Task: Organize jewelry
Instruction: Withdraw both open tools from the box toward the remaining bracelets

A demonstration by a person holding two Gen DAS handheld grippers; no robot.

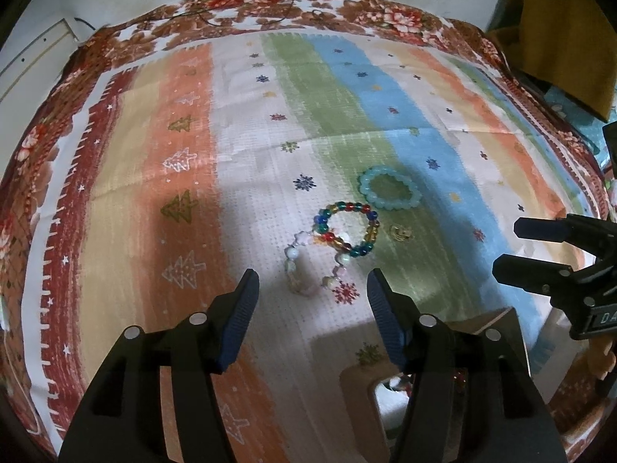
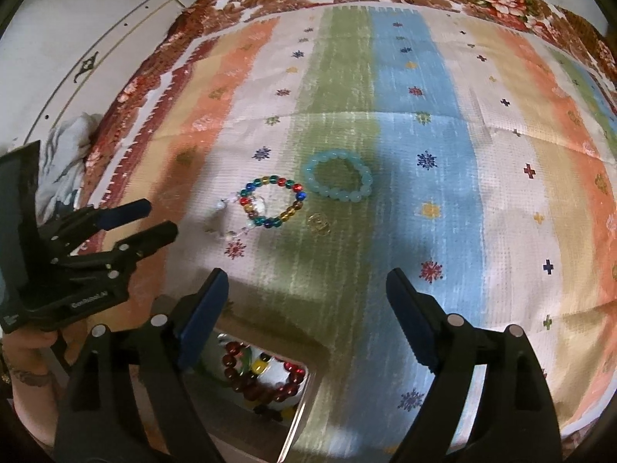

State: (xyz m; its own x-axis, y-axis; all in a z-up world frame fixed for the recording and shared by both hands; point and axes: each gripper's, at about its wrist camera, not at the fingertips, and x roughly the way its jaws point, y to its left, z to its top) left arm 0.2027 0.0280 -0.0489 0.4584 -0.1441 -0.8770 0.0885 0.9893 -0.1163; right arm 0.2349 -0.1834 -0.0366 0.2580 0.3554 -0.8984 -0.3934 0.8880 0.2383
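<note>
Three bead bracelets lie on the striped cloth: a pale white one point(image 1: 304, 270) point(image 2: 223, 220), a multicoloured one point(image 1: 349, 231) point(image 2: 273, 204) touching it, and a light blue one point(image 1: 389, 189) point(image 2: 339, 179) beyond. A small gold piece point(image 1: 401, 233) point(image 2: 319, 223) lies beside them. My left gripper point(image 1: 312, 293) is open and empty, just short of the white bracelet; it also shows in the right wrist view point(image 2: 158, 218). My right gripper point(image 2: 306, 293) is open and empty above a wooden box point(image 2: 270, 420) that holds a dark red bracelet point(image 2: 262, 382). It also shows in the left wrist view point(image 1: 509, 249).
The box point(image 1: 358, 386) sits at the near edge of the cloth-covered table point(image 1: 162, 123). A crumpled white cloth point(image 2: 69, 154) lies off the table's left side. Thin black cables point(image 1: 250, 4) run over the far edge.
</note>
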